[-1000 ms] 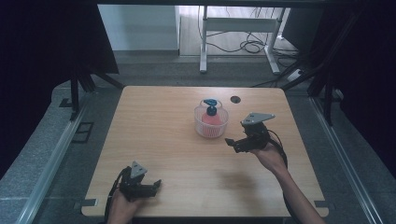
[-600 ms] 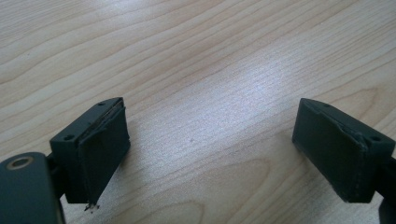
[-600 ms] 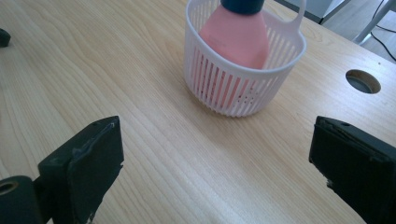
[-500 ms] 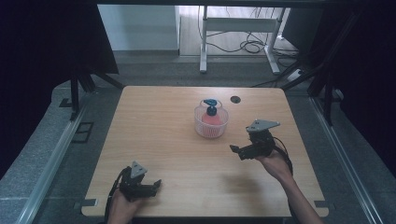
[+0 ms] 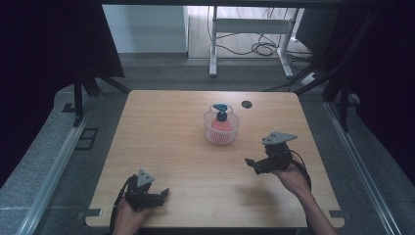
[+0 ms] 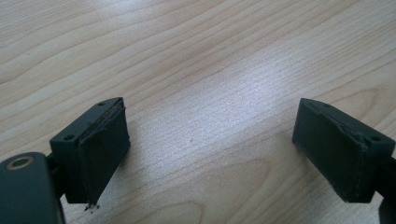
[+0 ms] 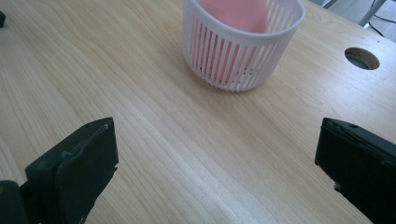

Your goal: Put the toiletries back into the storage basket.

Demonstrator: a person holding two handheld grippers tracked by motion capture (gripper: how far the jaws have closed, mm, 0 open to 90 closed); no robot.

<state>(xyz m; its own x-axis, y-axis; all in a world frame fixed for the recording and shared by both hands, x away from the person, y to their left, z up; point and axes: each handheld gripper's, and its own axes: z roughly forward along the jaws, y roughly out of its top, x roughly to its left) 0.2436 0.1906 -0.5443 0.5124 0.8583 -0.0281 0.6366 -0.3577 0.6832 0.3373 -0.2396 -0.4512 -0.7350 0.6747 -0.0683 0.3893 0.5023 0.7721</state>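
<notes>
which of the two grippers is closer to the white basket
The right gripper: it sits just past the white basket, while the left gripper rests at the table's near edge.

basket (image 5: 221, 131): white slatted plastic, round, upright, sat centre of high-view frame | bottle (image 5: 221, 119): pink body, blue pump top, stood upright inside basket, top poked above rim | right gripper view: basket at upper centre

Black tongs (image 5: 255, 165) with grey three-cornered plates, trailing black cables.
</notes>
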